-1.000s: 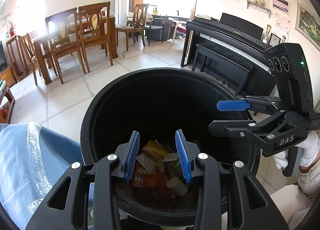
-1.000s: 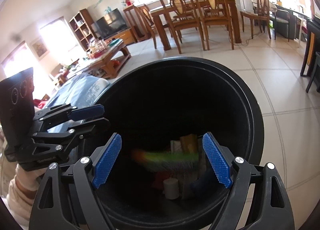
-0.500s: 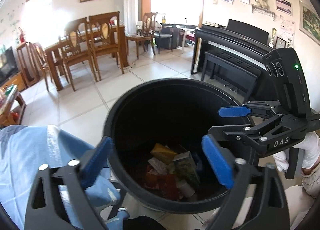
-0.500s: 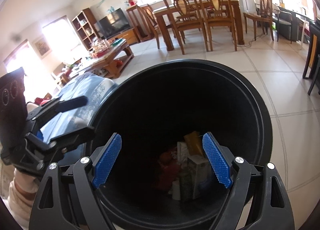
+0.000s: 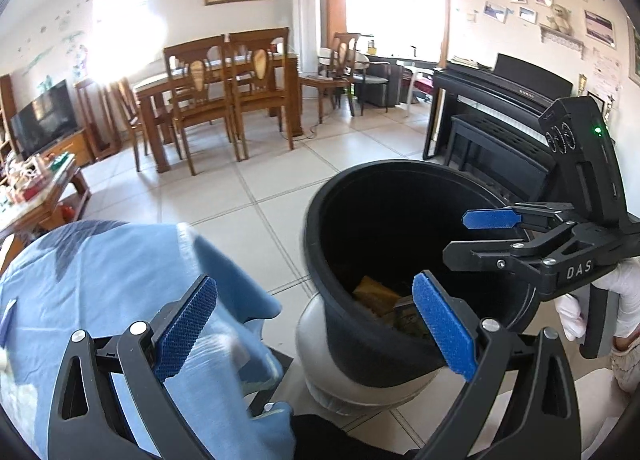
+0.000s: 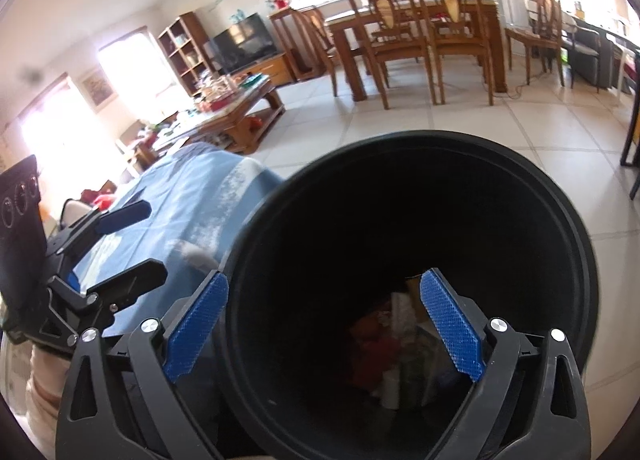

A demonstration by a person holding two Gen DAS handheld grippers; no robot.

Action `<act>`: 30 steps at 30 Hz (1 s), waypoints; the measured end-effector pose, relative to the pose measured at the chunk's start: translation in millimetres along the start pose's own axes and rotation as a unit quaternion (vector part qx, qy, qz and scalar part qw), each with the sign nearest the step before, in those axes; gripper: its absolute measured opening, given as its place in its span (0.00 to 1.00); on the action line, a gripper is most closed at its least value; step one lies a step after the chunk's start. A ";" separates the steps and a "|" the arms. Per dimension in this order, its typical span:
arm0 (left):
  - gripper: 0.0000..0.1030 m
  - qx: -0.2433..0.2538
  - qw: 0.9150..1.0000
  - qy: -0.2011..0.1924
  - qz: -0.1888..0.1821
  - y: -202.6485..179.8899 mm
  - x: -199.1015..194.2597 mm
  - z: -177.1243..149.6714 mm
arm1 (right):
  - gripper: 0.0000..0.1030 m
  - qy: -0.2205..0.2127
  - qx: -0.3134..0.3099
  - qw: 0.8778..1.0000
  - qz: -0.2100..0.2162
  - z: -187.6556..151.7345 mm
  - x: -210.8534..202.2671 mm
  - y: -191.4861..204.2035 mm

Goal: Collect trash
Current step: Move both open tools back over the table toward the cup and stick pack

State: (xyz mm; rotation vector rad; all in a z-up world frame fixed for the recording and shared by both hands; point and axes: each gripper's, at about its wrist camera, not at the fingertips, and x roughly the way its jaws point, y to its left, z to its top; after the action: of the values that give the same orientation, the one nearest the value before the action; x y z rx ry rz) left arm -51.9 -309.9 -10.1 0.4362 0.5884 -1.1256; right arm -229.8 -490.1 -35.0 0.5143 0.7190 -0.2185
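Pale floor tiles run back to a wooden dining set, with a black piano against the right wall. At the left a blue cloth drapes a surface whose shape stays hidden beneath it. Above its right-hand edge the left gripper has just been opening; its jaws stand released and wide, nothing between the pads. Beside the cloth stands the black trash bin, with the collected trash at its bottom: cartons, wrappers and a small pale cylinder, likely light, crushable and easy to pinch by an edge or fold. Their labels are lost in shadow, and the bin's wall cuts most of the pile off in the left view. Farthest right, the right gripper hangs over the bin's mouth, jaws also just opened, spread and empty. Whether more trash remains elsewhere cannot be told.
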 end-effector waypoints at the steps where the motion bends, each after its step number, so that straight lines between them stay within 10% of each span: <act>1: 0.95 -0.003 1.000 -0.001 0.004 4.5 -3.9 -1.8 | 0.93 0.001 -0.005 1.000 0.003 2.0 2.3 6.2; 30: 0.95 -0.174 0.973 -0.010 0.151 187.0 -113.0 -89.7 | 0.93 0.048 -0.128 0.983 0.121 54.6 127.7 219.0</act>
State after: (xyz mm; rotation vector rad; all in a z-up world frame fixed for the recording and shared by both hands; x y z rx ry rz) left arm 67.3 -106.3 -1.1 0.2010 0.6612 -0.7172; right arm -25.2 -333.5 -5.0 0.3640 0.7594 0.1264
